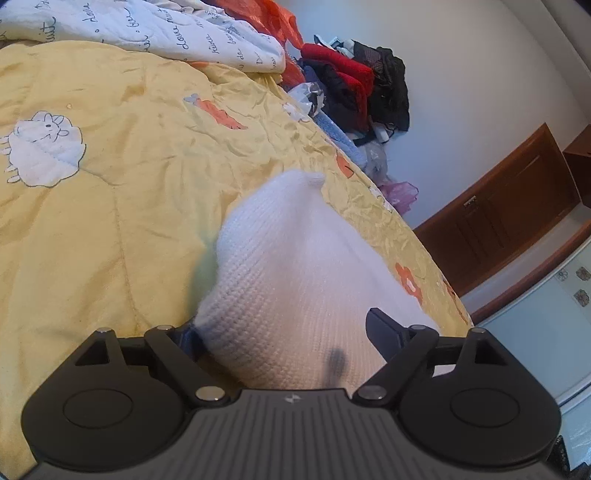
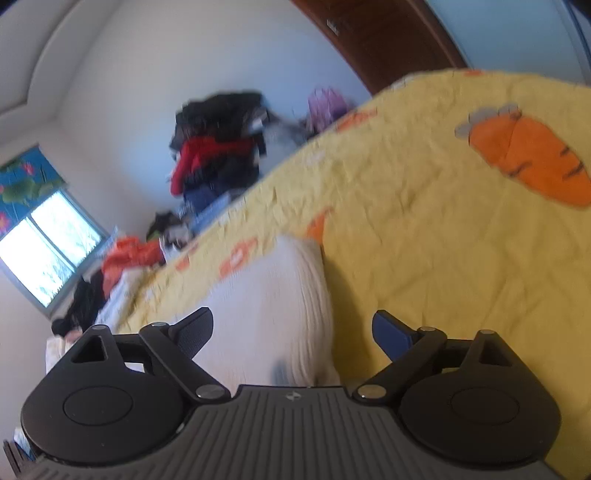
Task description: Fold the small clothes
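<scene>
A white knitted garment point(image 1: 295, 280) lies bunched on the yellow quilt point(image 1: 110, 229), right in front of my left gripper point(image 1: 284, 336). The left jaws stand wide apart with the knit between them, its near edge over the left finger. In the right wrist view the same white knit point(image 2: 273, 306) lies between the spread fingers of my right gripper point(image 2: 291, 332), closer to the left finger point(image 2: 195, 328). The right finger point(image 2: 391, 336) is over bare quilt point(image 2: 443, 240). A small dark mark shows on the knit near both grippers.
A heap of red, black and blue clothes point(image 1: 354, 77) lies at the quilt's far edge. A white printed blanket point(image 1: 166, 29) and orange fabric point(image 1: 266, 18) lie at the back. A brown wooden cabinet point(image 1: 509, 206) stands by the wall. A window point(image 2: 48, 240) shows at left.
</scene>
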